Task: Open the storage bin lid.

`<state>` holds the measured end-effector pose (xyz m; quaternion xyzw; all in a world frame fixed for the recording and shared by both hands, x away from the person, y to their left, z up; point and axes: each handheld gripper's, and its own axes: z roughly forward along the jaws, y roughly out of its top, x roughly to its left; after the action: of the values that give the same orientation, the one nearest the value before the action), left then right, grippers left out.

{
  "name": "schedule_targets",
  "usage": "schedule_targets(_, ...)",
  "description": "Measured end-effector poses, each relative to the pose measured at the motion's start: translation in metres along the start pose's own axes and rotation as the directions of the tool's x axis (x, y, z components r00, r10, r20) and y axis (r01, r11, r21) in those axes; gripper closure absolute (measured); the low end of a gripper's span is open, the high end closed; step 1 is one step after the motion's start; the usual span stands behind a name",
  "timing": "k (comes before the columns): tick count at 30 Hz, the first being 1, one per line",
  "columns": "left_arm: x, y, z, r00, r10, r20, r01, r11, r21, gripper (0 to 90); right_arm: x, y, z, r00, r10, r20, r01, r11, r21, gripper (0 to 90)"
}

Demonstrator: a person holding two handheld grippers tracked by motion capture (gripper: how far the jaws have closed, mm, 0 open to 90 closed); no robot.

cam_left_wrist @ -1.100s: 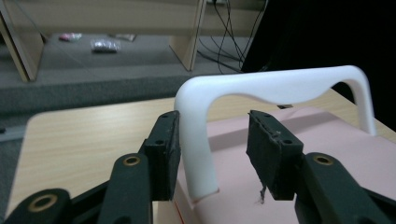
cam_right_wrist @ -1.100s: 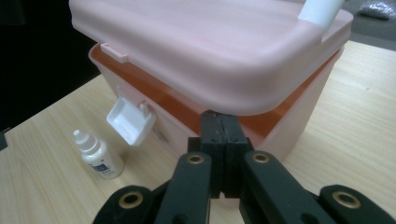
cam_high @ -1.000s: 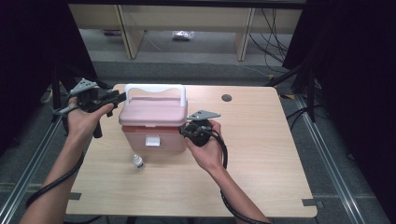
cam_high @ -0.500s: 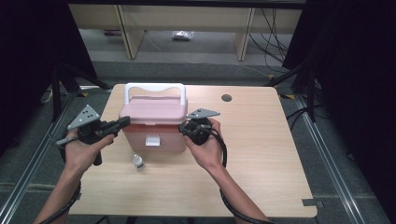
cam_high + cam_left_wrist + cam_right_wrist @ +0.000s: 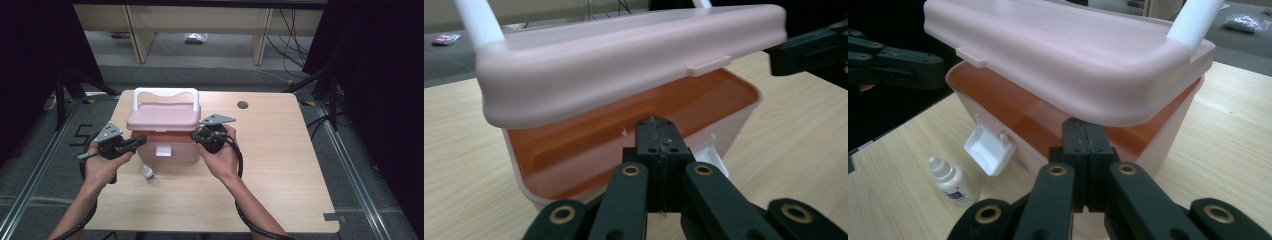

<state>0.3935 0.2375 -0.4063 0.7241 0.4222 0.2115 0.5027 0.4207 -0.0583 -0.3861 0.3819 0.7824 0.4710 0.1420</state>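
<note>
A pink box [image 5: 162,142] with a white handle [image 5: 166,93] stands on the wooden table [image 5: 280,165]. Its lid [image 5: 624,55] is ajar above the orange inside [image 5: 624,135], and its white latch [image 5: 990,148] hangs down at the front. At the box's left, my left gripper [image 5: 142,140] is shut and empty, its tip [image 5: 656,125] pointing into the gap under the lid. My right gripper [image 5: 196,135] is shut and empty at the right side, its tip [image 5: 1083,127] just under the lid's rim. A small white bottle [image 5: 148,174] stands in front of the box.
The table has a round hole [image 5: 243,105] at the back. Shelves and cables lie on the floor behind the table. Bare wood stretches to the right of the box and along the near edge.
My left hand has come down from beside the lid's top to the box's left front, and its jaws are now shut. The right hand has stayed put.
</note>
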Motion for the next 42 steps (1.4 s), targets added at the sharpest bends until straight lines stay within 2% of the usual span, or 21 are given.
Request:
schedule_targets(1,0.001,0.001,0.002,1.0,-0.004,-0.004,0.004,1.0,0.001,89.6,-0.001,0.0,0.0,0.9999,-0.012,0.003,0.012,1.0,-0.004,90.0)
schedule_targets(6,0.007,0.004,0.009,0.9991,-0.035,-0.022,0.035,0.9994,-0.007,89.6,-0.001,0.001,-0.001,1.0,-0.005,-0.004,0.005,1.0,-0.015,90.0)
schedule_targets(11,0.009,0.005,0.015,0.9987,-0.043,-0.029,0.042,0.999,-0.011,89.5,-0.001,0.002,-0.001,1.0,-0.006,0.0,0.006,1.0,-0.018,90.0)
schedule_targets(12,0.01,0.006,0.015,0.9987,-0.041,-0.03,0.041,0.9991,-0.015,89.6,-0.003,0.002,-0.001,0.9995,-0.031,0.002,0.031,0.999,-0.019,90.0)
schedule_targets(18,0.008,0.011,0.015,0.9985,-0.043,-0.033,0.042,0.9984,-0.037,89.6,-0.002,0.002,-0.003,0.9998,-0.021,0.005,0.021,1.0,-0.015,90.0)
schedule_targets(20,0.008,0.012,0.015,0.9984,-0.047,-0.033,0.045,0.9982,-0.041,89.6,-0.002,0.002,-0.003,0.9989,-0.043,0.016,0.044,0.999,-0.024,90.0)
schedule_targets(21,0.008,0.012,0.015,0.9983,-0.047,-0.034,0.045,0.9982,-0.04,89.6,0.001,0.001,-0.005,0.9999,-0.011,0.01,0.011,1.0,-0.01,90.0)
schedule_targets(23,0.008,0.014,0.014,0.9984,-0.046,-0.033,0.045,0.9981,-0.042,89.6,0.002,0.001,-0.006,0.9995,-0.033,0.002,0.033,0.999,-0.014,90.0)
schedule_targets(26,0.008,0.017,0.014,0.9984,-0.045,-0.035,0.043,0.998,-0.046,89.6,0.006,-0.002,-0.005,0.9997,-0.024,-0.003,0.024,1.0,-0.019,90.0)
schedule_targets(27,0.008,0.018,0.014,0.9985,-0.043,-0.033,0.041,0.998,-0.048,89.6,0.006,-0.002,-0.004,0.9989,-0.047,-0.01,0.047,0.999,-0.013,90.0)
schedule_targets(29,0.008,0.021,0.014,0.9987,-0.038,-0.034,0.036,0.998,-0.051,89.6,0.011,-0.003,-0.003,0.9992,-0.038,-0.013,0.038,0.999,-0.012,90.0)
schedule_targets(31,0.008,0.024,0.013,0.9988,-0.036,-0.034,0.034,0.998,-0.053,89.6,0.016,-0.004,0.001,0.997,-0.07,-0.034,0.07,0.998,-0.008,90.0)
schedule_targets(33,0.008,0.026,0.013,0.9987,-0.036,-0.035,0.034,0.9978,-0.058,89.6,0.018,-0.004,0.002,0.9962,-0.082,-0.03,0.082,0.997,-0.001,90.0)
schedule_targets(34,0.008,0.028,0.013,0.9989,-0.031,-0.037,0.028,0.9979,-0.059,89.6,0.021,-0.005,0.003,0.9973,-0.058,-0.045,0.058,0.998,0.005,90.0)
schedule_targets(35,0.008,0.029,0.013,0.9988,-0.032,-0.036,0.03,0.9976,-0.063,89.6,0.023,-0.005,0.005,0.9965,-0.073,-0.042,0.073,0.997,0.004,90.0)
schedule_targets(42,0.009,0.035,0.014,0.9989,-0.029,-0.038,0.026,0.9966,-0.078,89.6,0.033,-0.008,0.016,0.9935,-0.086,-0.074,0.089,0.996,0.03,90.0)
